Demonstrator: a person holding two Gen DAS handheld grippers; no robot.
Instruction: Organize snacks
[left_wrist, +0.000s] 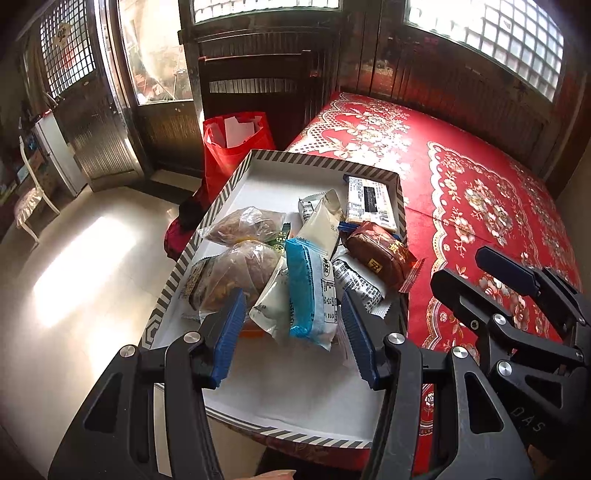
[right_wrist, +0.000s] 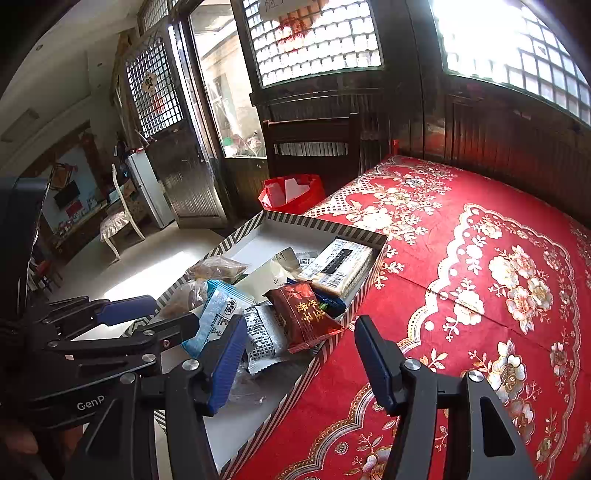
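Snack pile (left_wrist: 295, 266) in striped box (left_wrist: 229, 184) ahead of left gripper (left_wrist: 293, 332); both jaws apart, empty.

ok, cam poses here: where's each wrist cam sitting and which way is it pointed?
Left wrist: above the near end of the striped box, facing the snack pile; open left gripper frames the blue packet; right gripper at right.
Right wrist: over the box's right edge and the red floral cloth, facing the windows; open right gripper in front, left gripper at left.
Shared: box, blue packet, brown packet, red bag.
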